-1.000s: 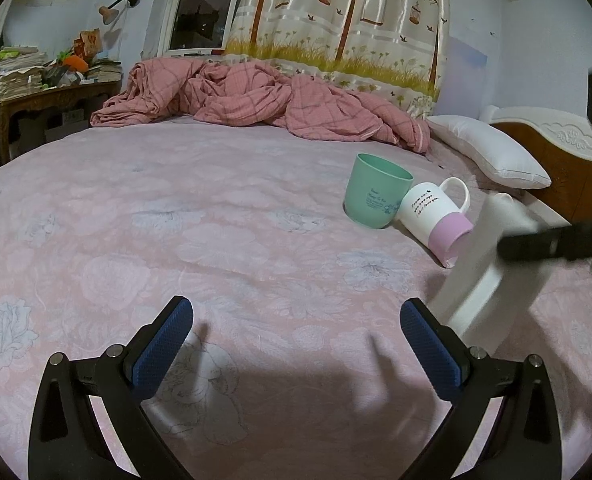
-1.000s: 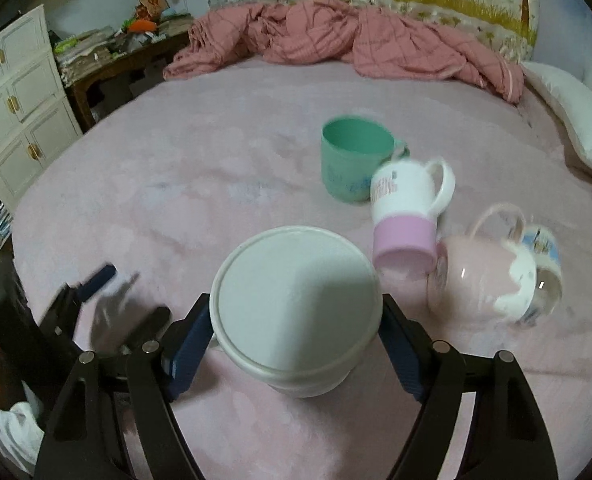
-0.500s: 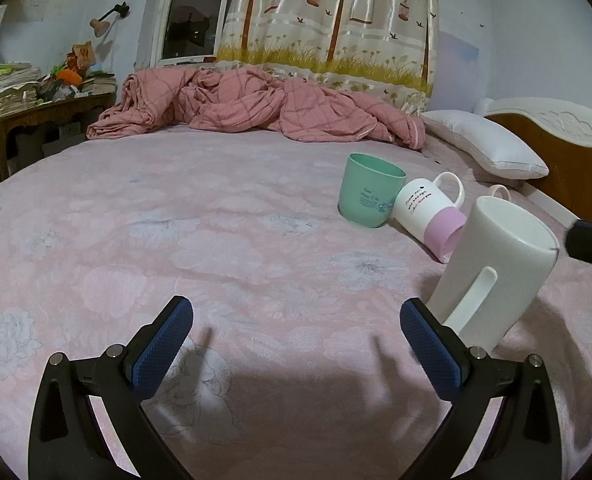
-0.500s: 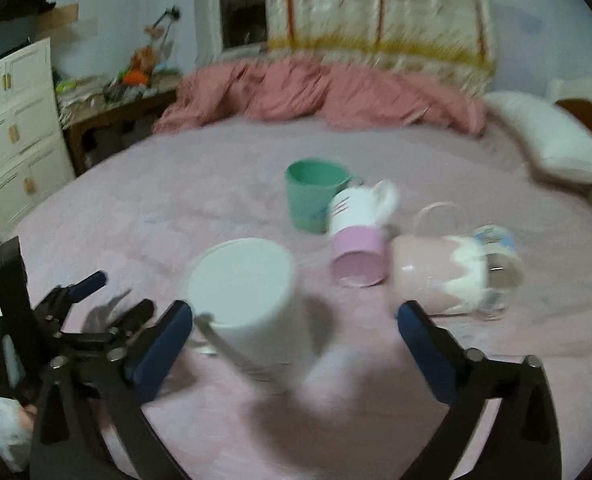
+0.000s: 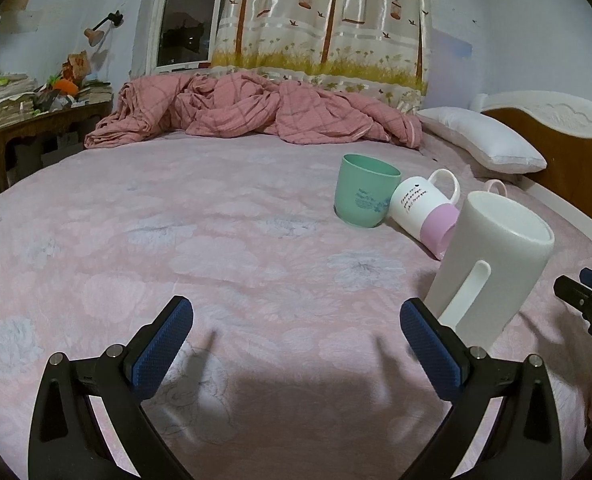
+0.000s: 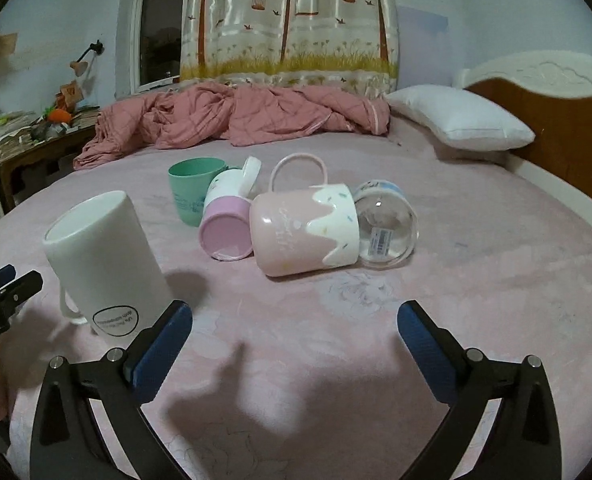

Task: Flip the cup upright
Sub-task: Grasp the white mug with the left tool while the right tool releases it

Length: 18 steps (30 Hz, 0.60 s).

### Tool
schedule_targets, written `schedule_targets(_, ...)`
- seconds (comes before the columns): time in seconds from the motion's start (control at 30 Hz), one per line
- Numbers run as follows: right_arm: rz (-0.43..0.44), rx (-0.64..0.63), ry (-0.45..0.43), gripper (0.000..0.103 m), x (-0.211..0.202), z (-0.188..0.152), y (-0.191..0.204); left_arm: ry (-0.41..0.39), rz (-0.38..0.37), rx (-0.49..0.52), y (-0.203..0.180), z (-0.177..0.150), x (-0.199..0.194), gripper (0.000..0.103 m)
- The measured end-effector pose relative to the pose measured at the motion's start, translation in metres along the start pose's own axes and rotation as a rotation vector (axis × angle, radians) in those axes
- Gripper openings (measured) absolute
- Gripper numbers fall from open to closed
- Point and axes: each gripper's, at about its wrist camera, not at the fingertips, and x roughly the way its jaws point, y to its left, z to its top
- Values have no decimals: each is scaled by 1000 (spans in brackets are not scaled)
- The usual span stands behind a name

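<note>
A tall white mug [image 6: 103,264] stands upright on the pink bed, mouth up, left of my right gripper [image 6: 295,334]; it also shows in the left wrist view [image 5: 492,268]. A green cup [image 6: 193,188] stands upright farther back. A white-and-purple mug [image 6: 227,220], a pink-and-white mug [image 6: 304,232] and a clear glass cup [image 6: 388,232] lie on their sides. My right gripper is open and empty, short of the lying mugs. My left gripper [image 5: 296,344] is open and empty, with the white mug just beyond its right finger.
A crumpled pink quilt [image 5: 255,116] lies at the far side of the bed [image 5: 175,240]. A white pillow [image 6: 460,124] and wooden headboard [image 6: 568,128] are at the right. A cluttered desk [image 5: 35,112] stands at the left.
My right gripper let go of the white mug, opened and drew back; the mug now stands upright on the bed. My left gripper stayed open and barely moved.
</note>
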Motion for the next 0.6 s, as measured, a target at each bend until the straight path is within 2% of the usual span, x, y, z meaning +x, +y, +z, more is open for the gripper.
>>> schedule_targets(0.3,-26,-26,-37,103,-6,-2,6,-65,-23,48,-9,-2,-11,103)
schedule_targets(0.47,-42,-36,-84,103,-17,-3,8,-102,-124,120,-24,-4,-32,103)
schedule_targets(0.6,-55,-10,-127,103,-31,-2,3,-21,-217,180,-49,0,-32,103)
